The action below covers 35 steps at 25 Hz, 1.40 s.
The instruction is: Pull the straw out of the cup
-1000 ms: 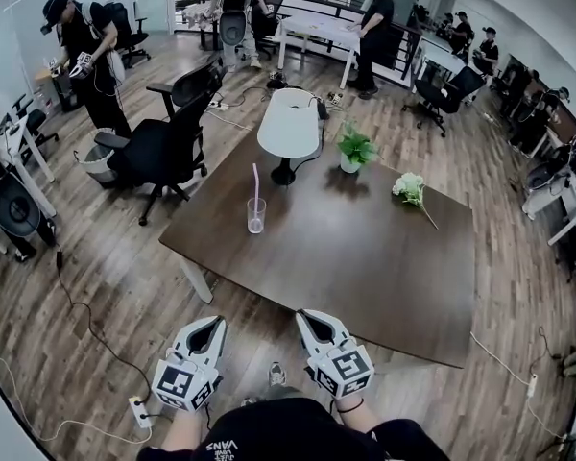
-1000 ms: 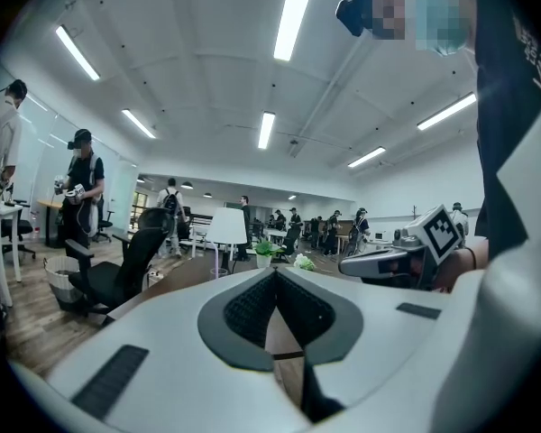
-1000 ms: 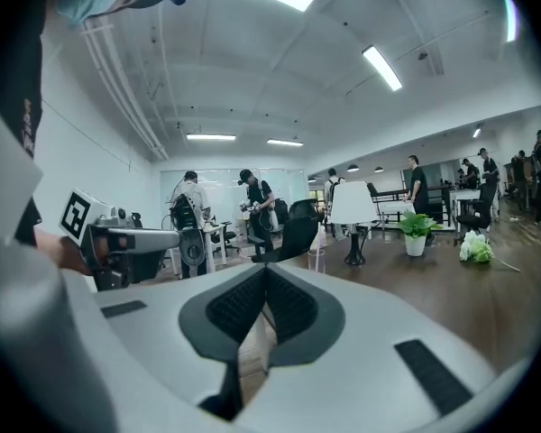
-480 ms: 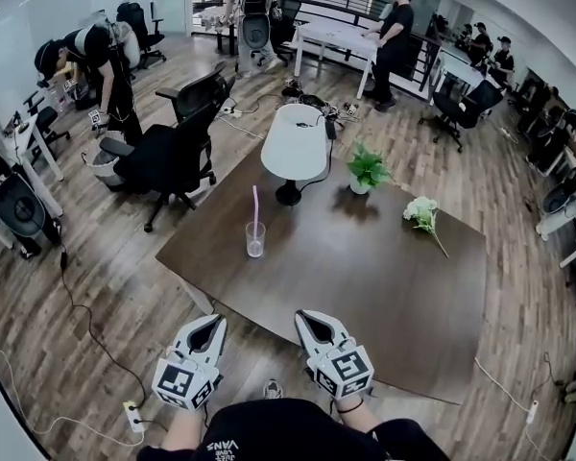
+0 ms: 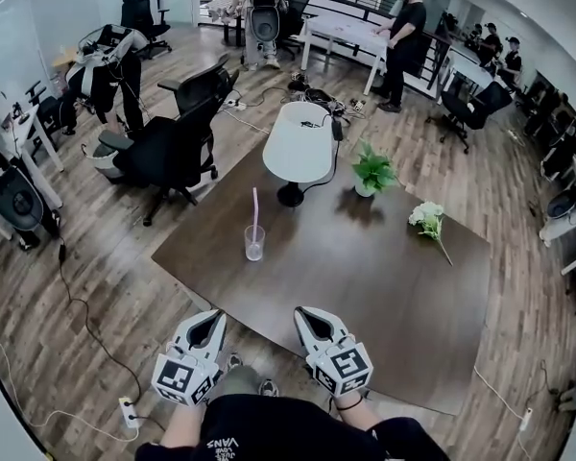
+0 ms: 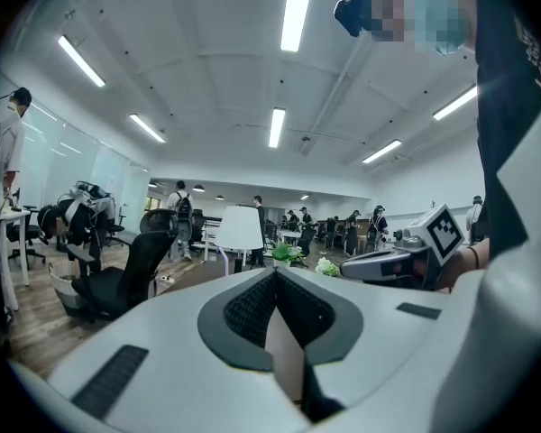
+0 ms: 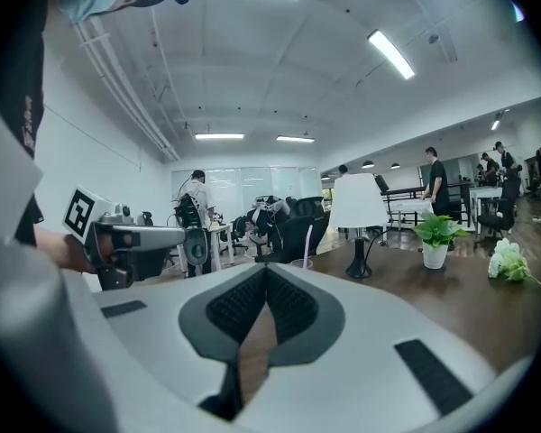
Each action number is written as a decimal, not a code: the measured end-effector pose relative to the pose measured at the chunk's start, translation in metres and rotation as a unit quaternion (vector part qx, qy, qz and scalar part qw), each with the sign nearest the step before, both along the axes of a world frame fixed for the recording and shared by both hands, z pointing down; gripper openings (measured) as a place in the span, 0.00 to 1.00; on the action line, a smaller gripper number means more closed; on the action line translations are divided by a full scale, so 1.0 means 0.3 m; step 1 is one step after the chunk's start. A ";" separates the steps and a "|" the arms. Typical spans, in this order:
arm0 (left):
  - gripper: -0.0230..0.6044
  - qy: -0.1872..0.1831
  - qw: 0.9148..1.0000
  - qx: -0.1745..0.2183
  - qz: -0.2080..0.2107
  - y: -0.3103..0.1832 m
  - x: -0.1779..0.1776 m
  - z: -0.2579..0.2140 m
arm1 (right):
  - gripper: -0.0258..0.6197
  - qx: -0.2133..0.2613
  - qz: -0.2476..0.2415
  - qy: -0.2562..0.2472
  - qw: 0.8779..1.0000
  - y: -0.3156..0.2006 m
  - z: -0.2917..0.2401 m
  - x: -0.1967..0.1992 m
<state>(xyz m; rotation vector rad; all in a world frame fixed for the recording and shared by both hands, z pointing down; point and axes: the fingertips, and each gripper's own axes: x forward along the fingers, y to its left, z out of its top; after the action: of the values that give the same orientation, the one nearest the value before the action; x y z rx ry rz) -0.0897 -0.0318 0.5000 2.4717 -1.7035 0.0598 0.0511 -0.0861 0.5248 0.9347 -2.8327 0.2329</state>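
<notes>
I've stepped nearer the counter (image 5: 365, 286); left tongs (image 5: 209, 321) and right tongs (image 5: 308, 317), pressed together empty, hang well short of the cup (image 5: 254, 243).

white lamp (image 5: 299, 142), potted plant (image 5: 373, 170), white flowers (image 5: 427, 215)

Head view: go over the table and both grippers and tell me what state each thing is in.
straw: standing in the cup, not yet pulled out
cup: upright on the table, nothing gripping it
left gripper: shut, empty
right gripper: shut, empty
lamp: upright
potted plant: upright
flowers: lying flat on the table
</notes>
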 end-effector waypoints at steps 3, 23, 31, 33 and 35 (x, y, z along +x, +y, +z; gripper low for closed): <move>0.05 0.004 1.000 -0.002 0.006 -0.044 -0.007 0.005 | 0.07 -0.002 0.004 0.005 1.000 -0.035 0.006 -0.011; 0.06 0.006 0.996 -0.007 0.091 -0.432 -0.165 -0.002 | 0.07 -0.002 0.078 0.004 0.997 -0.343 -0.011 -0.174; 0.05 0.004 0.991 -0.004 0.135 -0.536 -0.204 0.002 | 0.07 0.003 0.114 0.003 0.993 -0.414 -0.013 -0.218; 0.05 0.004 0.990 -0.006 0.144 -0.558 -0.212 0.007 | 0.07 0.001 0.123 0.003 0.992 -0.419 -0.015 -0.222; 0.05 0.007 0.989 -0.011 0.146 -0.587 -0.216 0.017 | 0.07 -0.002 0.128 0.004 0.992 -0.429 -0.011 -0.221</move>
<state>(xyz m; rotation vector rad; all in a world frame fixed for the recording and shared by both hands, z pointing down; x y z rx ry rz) -0.1546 -0.2078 0.5053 2.6772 -1.3138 0.0925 -0.0153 -0.2150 0.5216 1.2957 -2.6974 0.2626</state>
